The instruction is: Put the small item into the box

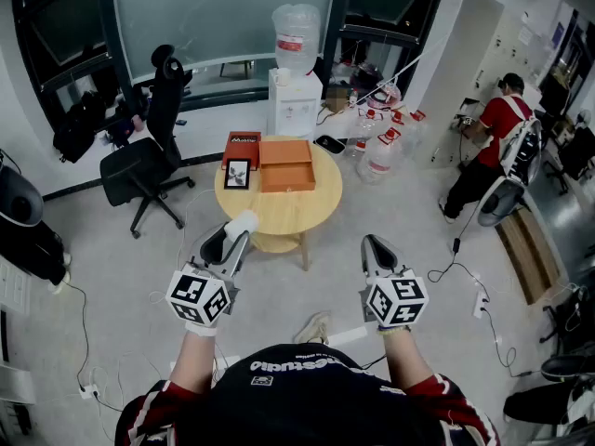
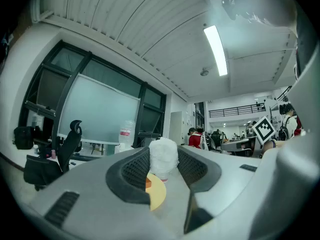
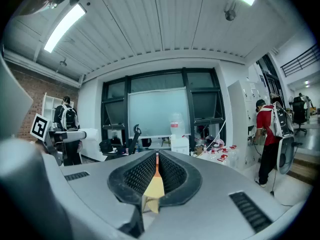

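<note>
The small item [image 2: 163,156] stands between the fingers [image 2: 131,170] of the left gripper [image 1: 234,237]. They pinch it from both sides near their tips while standing wide apart, and its top rises above them. It is carried in the air, with only floor below.

I judge the first risk to be in this grip. The fingers hold only the lower part of the item, so a quick swing may tip it or let it slip out, and it would then fall on the floor. If the item is as soft as it looks, a stronger squeeze may deform it.

The second risk is the way to go. The orange box [image 1: 286,164] lies open on the round desk [image 1: 279,223], straight ahead of the fingers and well apart from them. Just to the left of the box, as seen from the fingers, are a dark red lid [image 1: 242,144] and a small picture frame [image 1: 238,173]. A release that comes too early or too far to the left may put the item on the desk or on the frame.

The right gripper [image 1: 378,246] holds nothing. Its fingers [image 3: 137,176] are pressed nearly together, with only a thin slit between them, so it cannot catch a falling item.

The item is white and small, shaped like a short rounded column. Its surface is rough and a little fluffy, like foam or crumpled paper. What it really is, I cannot tell.
</note>
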Action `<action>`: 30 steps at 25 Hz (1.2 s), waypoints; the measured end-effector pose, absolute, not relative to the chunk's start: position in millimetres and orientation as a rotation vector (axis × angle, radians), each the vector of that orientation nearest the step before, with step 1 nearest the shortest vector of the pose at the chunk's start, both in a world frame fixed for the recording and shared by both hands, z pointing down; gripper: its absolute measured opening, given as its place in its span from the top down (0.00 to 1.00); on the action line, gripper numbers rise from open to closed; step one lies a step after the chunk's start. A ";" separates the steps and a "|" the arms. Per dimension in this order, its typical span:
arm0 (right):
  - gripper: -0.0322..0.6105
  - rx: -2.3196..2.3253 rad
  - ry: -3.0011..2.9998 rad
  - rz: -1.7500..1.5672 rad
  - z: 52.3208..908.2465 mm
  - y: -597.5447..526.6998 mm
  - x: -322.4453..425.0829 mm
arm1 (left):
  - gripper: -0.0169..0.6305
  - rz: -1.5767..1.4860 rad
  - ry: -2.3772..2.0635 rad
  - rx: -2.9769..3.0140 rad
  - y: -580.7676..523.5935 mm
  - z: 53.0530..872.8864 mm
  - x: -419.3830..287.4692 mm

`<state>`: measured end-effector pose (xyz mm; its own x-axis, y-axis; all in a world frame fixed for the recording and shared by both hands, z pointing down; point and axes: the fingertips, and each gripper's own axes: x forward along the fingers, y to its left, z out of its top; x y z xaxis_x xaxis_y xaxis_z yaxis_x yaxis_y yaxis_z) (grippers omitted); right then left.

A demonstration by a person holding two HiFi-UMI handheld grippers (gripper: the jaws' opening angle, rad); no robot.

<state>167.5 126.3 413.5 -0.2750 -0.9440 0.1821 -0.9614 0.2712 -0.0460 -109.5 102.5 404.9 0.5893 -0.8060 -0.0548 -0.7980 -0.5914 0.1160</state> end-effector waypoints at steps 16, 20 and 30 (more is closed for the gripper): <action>0.90 1.806 -2.394 0.168 408.4 137.1 173.8 | 0.70 -0.158 -1.391 2.723 112.6 404.0 -109.7; 0.90 1.851 -2.408 0.157 404.3 134.4 172.0 | 0.70 -0.161 -1.401 2.708 115.0 408.4 -116.4; 0.90 1.854 -2.415 0.201 404.9 136.1 167.2 | 0.70 -0.162 -1.400 2.702 117.6 407.1 -123.0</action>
<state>167.2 136.1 404.9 -0.2588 -0.9541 0.1510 -0.9659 0.2542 -0.0491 -123.0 117.6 407.1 0.5732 -0.8179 -0.0509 -0.8079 -0.5744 0.1314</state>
